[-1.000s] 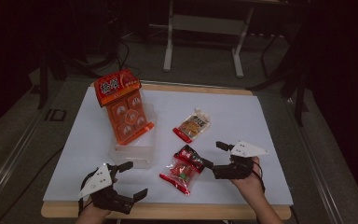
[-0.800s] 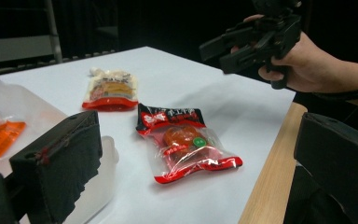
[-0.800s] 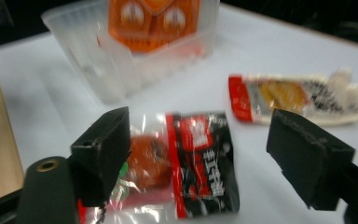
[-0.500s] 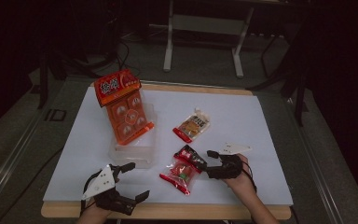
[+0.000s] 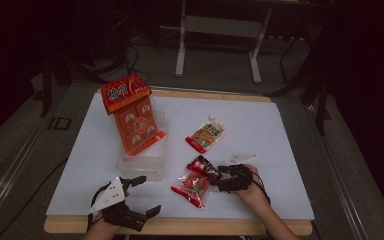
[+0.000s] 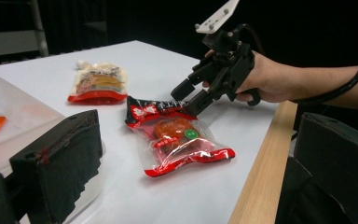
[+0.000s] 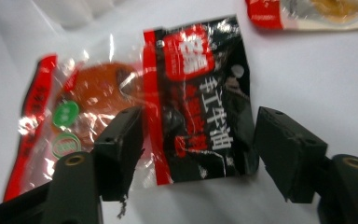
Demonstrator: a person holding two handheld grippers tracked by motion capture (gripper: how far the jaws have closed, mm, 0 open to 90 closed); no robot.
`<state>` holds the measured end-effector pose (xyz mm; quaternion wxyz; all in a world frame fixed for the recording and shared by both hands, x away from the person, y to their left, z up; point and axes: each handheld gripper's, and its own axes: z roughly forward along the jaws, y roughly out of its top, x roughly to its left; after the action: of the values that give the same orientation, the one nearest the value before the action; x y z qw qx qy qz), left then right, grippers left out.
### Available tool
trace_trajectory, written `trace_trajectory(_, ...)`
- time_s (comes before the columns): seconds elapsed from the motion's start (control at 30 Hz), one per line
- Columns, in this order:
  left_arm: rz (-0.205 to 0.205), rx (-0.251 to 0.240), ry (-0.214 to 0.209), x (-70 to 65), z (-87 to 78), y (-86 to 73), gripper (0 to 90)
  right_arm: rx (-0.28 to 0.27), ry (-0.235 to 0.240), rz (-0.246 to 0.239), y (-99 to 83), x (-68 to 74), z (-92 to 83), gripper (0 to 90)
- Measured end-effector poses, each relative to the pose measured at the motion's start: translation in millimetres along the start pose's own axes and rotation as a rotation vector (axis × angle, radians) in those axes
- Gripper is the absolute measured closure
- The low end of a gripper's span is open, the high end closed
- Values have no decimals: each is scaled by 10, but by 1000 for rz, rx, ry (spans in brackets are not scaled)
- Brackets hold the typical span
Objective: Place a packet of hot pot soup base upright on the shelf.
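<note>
Near the table's front edge, we are seeing the black sachet (image 7: 198,100) lying partly over the red-edged clear packet (image 5: 191,187). Our right gripper (image 5: 220,179) is straddling it, jaws closing inward, pads not yet pressing. Our left gripper (image 5: 142,196) is gaping wide, holding nothing.

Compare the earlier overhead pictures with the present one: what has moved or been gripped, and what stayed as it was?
The right claw has come down toward the table, and its jaws have been closing around the black end of the red snack packet. The packet end lies between them, but the pads do not yet press on it. The left claw, the yellow packet, the orange bag and the clear tray stayed put.
</note>
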<state>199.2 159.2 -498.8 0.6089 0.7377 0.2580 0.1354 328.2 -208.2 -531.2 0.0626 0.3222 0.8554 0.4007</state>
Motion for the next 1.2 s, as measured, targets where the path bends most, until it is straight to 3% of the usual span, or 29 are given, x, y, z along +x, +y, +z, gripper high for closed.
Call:
trace_trajectory(0.2,2,4,5,-3,4,-3,15,44,-44,-50,13,16,58,399)
trace_trajectory(0.23,2,5,4,1,6,-6,15,59,-59,-69,30,25,58,476)
trace_trajectory(0.4,-1,1,7,-2,9,-3,15,89,-73,-115,60,73,48,661)
trace_trajectory(0.5,-1,2,11,0,19,-9,15,118,-41,-132,83,126,62,839)
trace_trajectory(0.67,37,-2,25,-11,15,-32,15,138,-47,-139,120,162,56,881)
trace_trajectory(0.83,31,-3,42,5,29,-48,15,78,-33,-142,179,212,-91,885)
trace_trajectory(0.93,50,7,43,12,38,-50,27,58,-37,-156,200,242,-161,886)
trace_trajectory(1.03,23,10,35,33,48,-57,37,31,-54,-186,243,273,-254,887)
trace_trajectory(1.1,10,17,53,32,50,-54,39,22,-62,-200,268,282,-305,887)
trace_trajectory(1.2,-14,15,36,24,47,-38,39,-16,-53,-210,304,304,-412,887)
